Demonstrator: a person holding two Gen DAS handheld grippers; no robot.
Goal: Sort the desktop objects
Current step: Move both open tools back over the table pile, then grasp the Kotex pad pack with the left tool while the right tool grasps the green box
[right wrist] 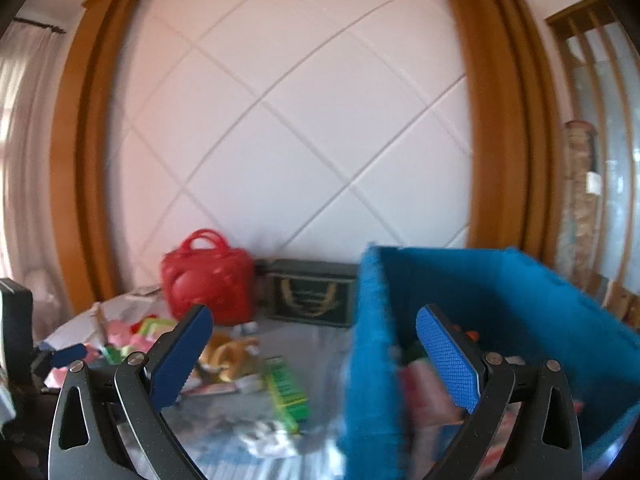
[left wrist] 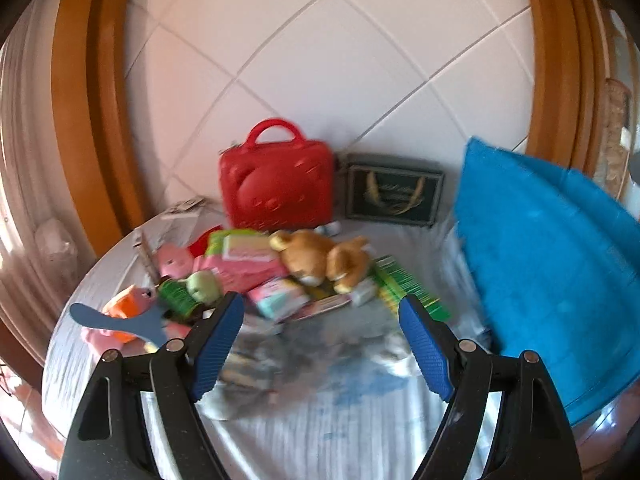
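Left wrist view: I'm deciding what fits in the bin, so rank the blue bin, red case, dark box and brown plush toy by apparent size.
1. blue bin, though it sits nearest the camera
2. red case
3. dark box
4. brown plush toy, close to the box in apparent size, so unsure

Red case (left wrist: 276, 184), blue bin (left wrist: 552, 264), brown plush bear (left wrist: 320, 256).

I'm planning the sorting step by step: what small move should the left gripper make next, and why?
Probably ease the left gripper forward and down toward the plush toy. Its jaws stand open and empty, the toy lies on top of the pile straight ahead, and the blue bin waits alongside.
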